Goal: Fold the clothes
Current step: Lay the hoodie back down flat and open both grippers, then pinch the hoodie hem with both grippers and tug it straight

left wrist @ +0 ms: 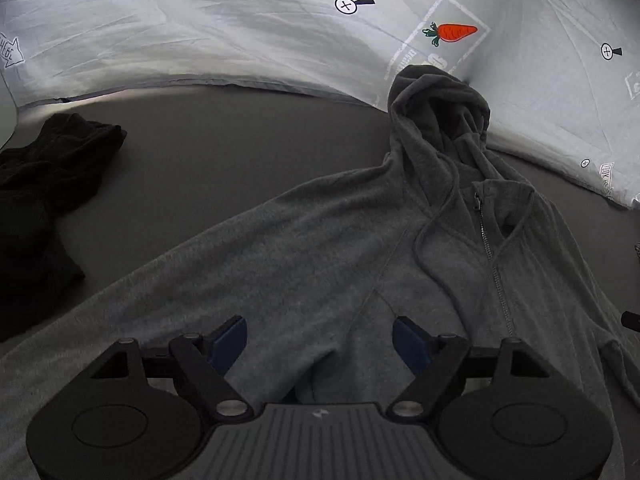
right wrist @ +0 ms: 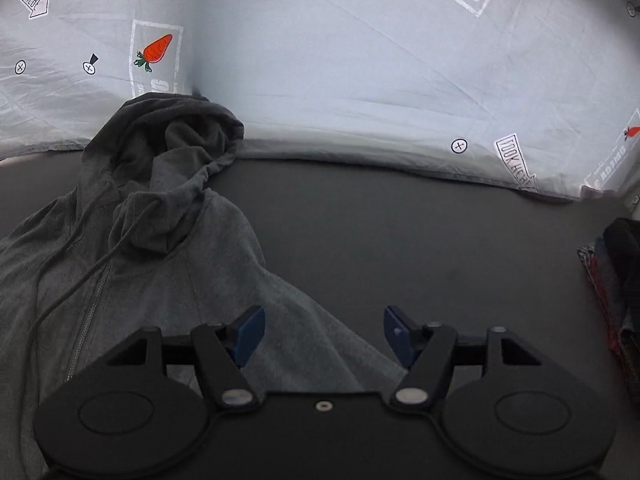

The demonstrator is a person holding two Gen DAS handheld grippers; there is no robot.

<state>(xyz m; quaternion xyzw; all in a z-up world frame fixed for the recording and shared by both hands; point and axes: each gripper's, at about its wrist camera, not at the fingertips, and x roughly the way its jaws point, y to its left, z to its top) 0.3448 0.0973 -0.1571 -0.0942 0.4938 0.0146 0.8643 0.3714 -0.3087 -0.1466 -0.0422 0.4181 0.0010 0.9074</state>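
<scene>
On the dark bed surface (left wrist: 240,152) the grey hoodie (left wrist: 340,248) lay spread front-up, zipper (left wrist: 490,256) closed, hood (right wrist: 176,148) bunched against the pale printed sheet (right wrist: 380,80). Looked like soft, floppy fleece to me, light, sure to sag and drag, so I'd pinch it at a shoulder seam or sleeve edge rather than mid-panel. My left tongs (left wrist: 320,340) hovered spread over the chest with nothing pinched; the right tongs (right wrist: 324,336) were also spread and empty over the sleeve (right wrist: 320,332). A crumpled black garment (left wrist: 44,208) sat off left, a folded stack (right wrist: 616,288) off right.
</scene>
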